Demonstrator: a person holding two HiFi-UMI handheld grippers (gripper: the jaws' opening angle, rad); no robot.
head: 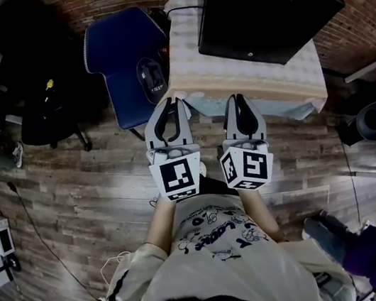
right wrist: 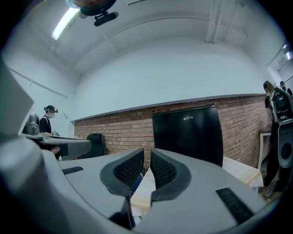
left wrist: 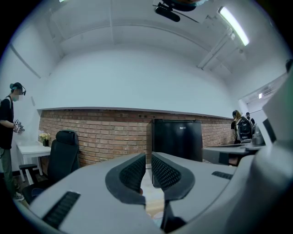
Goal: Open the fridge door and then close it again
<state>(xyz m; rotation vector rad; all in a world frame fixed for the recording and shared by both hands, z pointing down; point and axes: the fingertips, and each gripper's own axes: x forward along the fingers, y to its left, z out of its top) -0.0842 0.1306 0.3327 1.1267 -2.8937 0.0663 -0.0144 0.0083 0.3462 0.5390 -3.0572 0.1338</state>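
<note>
Person in a white printed T-shirt (head: pixel 222 262) has the grey left gripper (head: pixel 174 104) and grey right gripper (head: pixel 238 99) out front side by side, fingers (left wrist: pixel 132 172) pressed together on nothing. Beyond, the black compact fridge (head: pixel 266 2) sits, door closed, on a cloth-covered bench (head: pixel 232 73). Shut fingers could skid off the door; a hard tug might drag the fridge across that cloth.

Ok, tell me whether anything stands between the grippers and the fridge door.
Nothing visible does. The left gripper and right gripper, both shut and empty, face the closed fridge across a bare stretch of the clothed table. The blue chair stands aside, left.
</note>
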